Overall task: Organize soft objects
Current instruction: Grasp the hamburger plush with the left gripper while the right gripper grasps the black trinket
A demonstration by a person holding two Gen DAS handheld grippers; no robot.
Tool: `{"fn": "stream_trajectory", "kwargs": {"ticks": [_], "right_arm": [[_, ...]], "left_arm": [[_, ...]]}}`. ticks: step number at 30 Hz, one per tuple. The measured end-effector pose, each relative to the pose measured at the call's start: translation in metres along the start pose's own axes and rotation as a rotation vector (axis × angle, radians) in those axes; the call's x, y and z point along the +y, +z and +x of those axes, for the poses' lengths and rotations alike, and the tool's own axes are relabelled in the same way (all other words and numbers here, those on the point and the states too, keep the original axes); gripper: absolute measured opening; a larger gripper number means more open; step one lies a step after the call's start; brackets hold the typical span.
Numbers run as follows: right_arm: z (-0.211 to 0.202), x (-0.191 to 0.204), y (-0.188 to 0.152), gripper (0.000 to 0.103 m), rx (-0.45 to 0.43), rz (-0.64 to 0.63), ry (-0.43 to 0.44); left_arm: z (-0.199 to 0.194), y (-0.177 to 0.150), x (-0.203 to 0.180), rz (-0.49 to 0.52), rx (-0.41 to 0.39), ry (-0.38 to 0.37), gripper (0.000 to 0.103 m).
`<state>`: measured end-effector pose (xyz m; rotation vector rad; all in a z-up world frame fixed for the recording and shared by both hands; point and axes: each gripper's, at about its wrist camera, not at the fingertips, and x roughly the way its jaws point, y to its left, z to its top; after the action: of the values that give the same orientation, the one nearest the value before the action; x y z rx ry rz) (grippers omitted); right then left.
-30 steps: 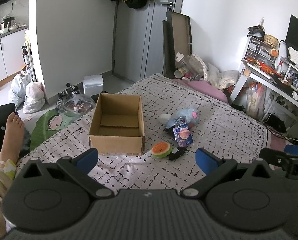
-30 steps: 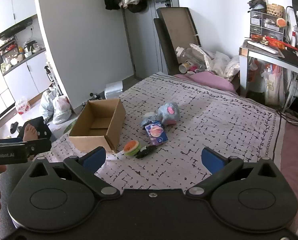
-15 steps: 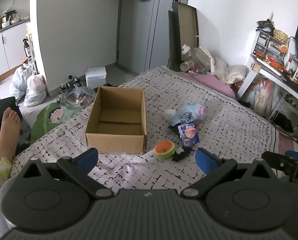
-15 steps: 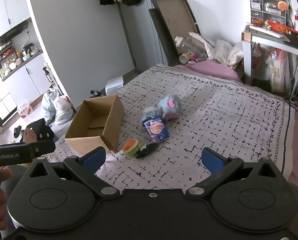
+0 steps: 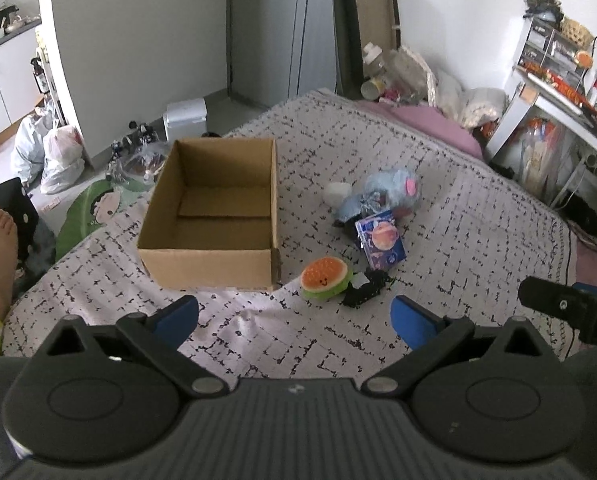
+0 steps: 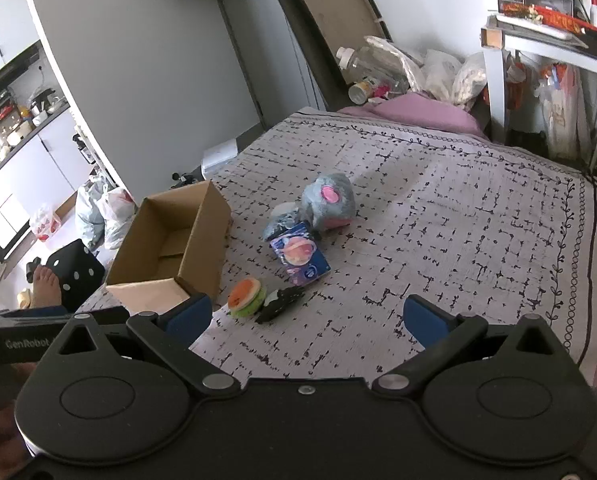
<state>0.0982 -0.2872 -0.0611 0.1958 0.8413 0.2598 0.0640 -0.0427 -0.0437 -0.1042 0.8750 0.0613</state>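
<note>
Left tongs (image 5: 294, 318) hang above the near edge of the bed (image 5: 478, 240), blue pads spread wide with nothing between them. The landmark here is the cardboard box (image 5: 214, 216), sitting open-topped on the patterned bedspread with only its own bottom flaps visible inside.

Just right of the box's near corner lies the burger plush (image 5: 324, 278), orange top with a little smiling face and a green rim, close to the box though contact can't be judged. Touching the burger's right side is a small black fuzzy item (image 5: 364, 290) with a white tag. Further right of the box and a bit farther back, a blue packet (image 5: 380, 244) with a round pink picture leans in the pile. Behind that packet, still right of the box, a grey-blue plush (image 5: 394, 190) with a pink patch is bunched up, with a small white soft piece (image 5: 337, 193) on the side facing the box.

Over in the right wrist view, the right tongs (image 6: 306, 318) are also wide apart and carrying nothing, hovering over the bedspread right of the box (image 6: 170, 248). From here the burger plush (image 6: 247, 298) sits close by the box's near corner and just ahead of the left pad.
</note>
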Motion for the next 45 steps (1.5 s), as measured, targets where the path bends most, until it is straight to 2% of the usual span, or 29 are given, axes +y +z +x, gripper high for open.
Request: {"fn": "stream_trajectory", "kwargs": {"ticks": [8, 12, 16, 21, 28, 39, 45], "right_arm": [[0.027, -0.014, 0.01, 0.101, 0.024, 0.021, 0.02], [0.046, -0.019, 0.014, 0.094, 0.054, 0.038, 0.041], [0.069, -0.024, 0.017, 0.085, 0.091, 0.062, 0.068], [0.097, -0.031, 0.02, 0.079, 0.149, 0.101, 0.099], [0.139, -0.045, 0.016, 0.057, 0.235, 0.22, 0.16], [0.192, -0.069, -0.003, 0.041, 0.354, 0.466, 0.295], [0.213, -0.08, -0.011, 0.04, 0.395, 0.558, 0.326]], "left_arm": [[0.028, 0.008, -0.004, -0.032, 0.034, -0.002, 0.101], [0.041, 0.011, -0.007, -0.047, 0.047, -0.006, 0.1], [0.058, 0.014, -0.008, -0.075, 0.072, -0.018, 0.093], [0.079, 0.016, -0.011, -0.107, 0.1, -0.026, 0.089], [0.107, 0.019, -0.014, -0.174, 0.122, -0.028, 0.083], [0.15, 0.018, -0.024, -0.244, 0.164, -0.022, 0.083], [0.177, 0.016, -0.027, -0.275, 0.201, 0.003, 0.083]]}}
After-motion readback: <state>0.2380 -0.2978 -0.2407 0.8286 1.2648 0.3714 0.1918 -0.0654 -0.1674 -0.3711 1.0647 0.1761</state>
